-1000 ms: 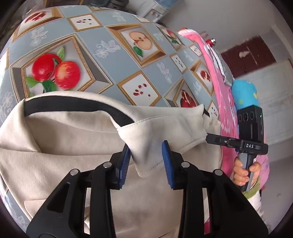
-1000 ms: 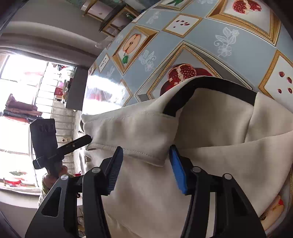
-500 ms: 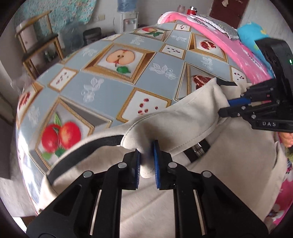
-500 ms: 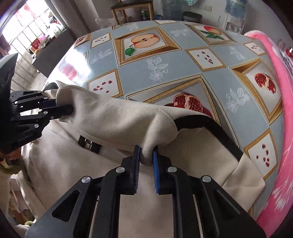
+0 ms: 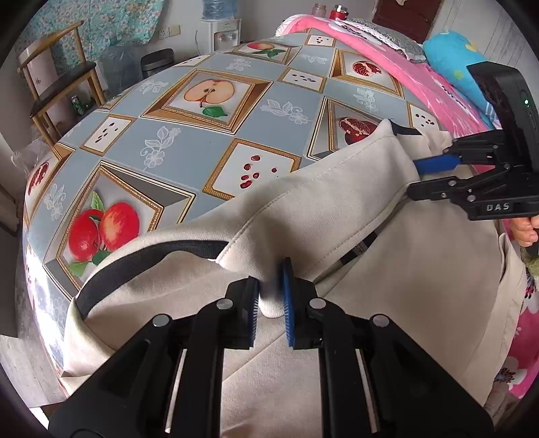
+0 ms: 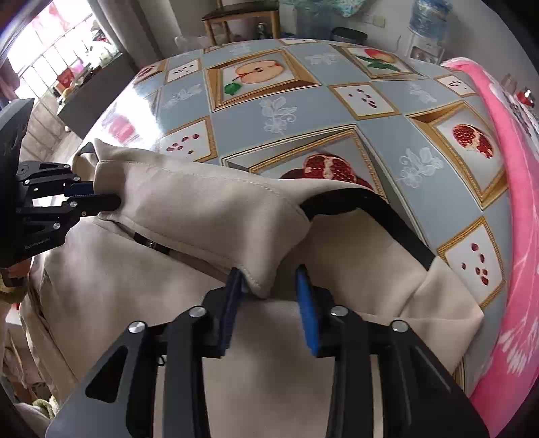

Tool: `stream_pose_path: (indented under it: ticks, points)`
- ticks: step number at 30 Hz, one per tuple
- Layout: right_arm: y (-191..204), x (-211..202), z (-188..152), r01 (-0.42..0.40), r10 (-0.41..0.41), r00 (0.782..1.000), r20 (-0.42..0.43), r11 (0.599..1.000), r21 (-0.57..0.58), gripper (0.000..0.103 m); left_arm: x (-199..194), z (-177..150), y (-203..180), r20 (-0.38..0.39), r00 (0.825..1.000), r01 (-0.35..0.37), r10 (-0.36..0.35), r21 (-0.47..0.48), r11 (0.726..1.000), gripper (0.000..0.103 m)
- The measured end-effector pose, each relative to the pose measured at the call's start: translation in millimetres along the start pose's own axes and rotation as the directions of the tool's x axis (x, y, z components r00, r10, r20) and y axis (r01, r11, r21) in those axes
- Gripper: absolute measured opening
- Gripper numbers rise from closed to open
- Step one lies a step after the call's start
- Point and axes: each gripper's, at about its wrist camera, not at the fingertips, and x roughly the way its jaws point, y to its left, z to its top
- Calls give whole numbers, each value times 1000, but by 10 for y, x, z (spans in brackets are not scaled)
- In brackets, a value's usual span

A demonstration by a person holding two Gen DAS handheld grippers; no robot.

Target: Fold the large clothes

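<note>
A large cream garment [image 5: 387, 269] with a black neck band [image 5: 151, 259] lies on the near part of the table, also in the right wrist view [image 6: 209, 209]. Its folded-over hem runs between both grippers. My left gripper [image 5: 271, 296] has its jaws slightly apart, with the hem's left corner loose between them. My right gripper [image 6: 269, 296] has its jaws wider apart, with the hem's right corner resting against the left pad. Each gripper shows in the other's view: the right one [image 5: 424, 178] and the left one [image 6: 104, 197].
The table wears a blue-grey cloth with fruit pictures [image 5: 209, 94]. A pink blanket [image 5: 421, 77] and a blue pillow [image 5: 451, 57] lie along the right. A wooden chair [image 5: 60, 87], a bin [image 5: 156, 62] and a water dispenser [image 5: 220, 28] stand beyond the far edge.
Both grippers closed on the hem and carried it forward over the garment. Now both sets of jaws have parted, the right more than the left, and the hem rests on the garment.
</note>
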Motion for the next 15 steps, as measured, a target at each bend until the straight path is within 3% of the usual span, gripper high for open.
stream_pose_path:
  ticks: [4,9,10,13,15]
  points:
    - [94,-329,12,52,-51,992,118,999,-9,44,7,6,13,3,1000,9,-9,-7,1000,12]
    - [532,-405,110,-47,66,980,186,994,-103,43,15,19,8,-1,1000,5,-5,-3,1000,12]
    - [627,-370,133,-50,74,979,192,991,-127,37,15,19,6,-1,1000,3,-3,-3,1000,12]
    - [809,-123,193,-90,112,983,147,984,-153,23,15,11,11,4,1000,5,-5,-11,1000,13]
    - [825,189,189,-98,108,992,61,985,-144,17,7,2,36,8,1000,8,-8,-23,1000,14]
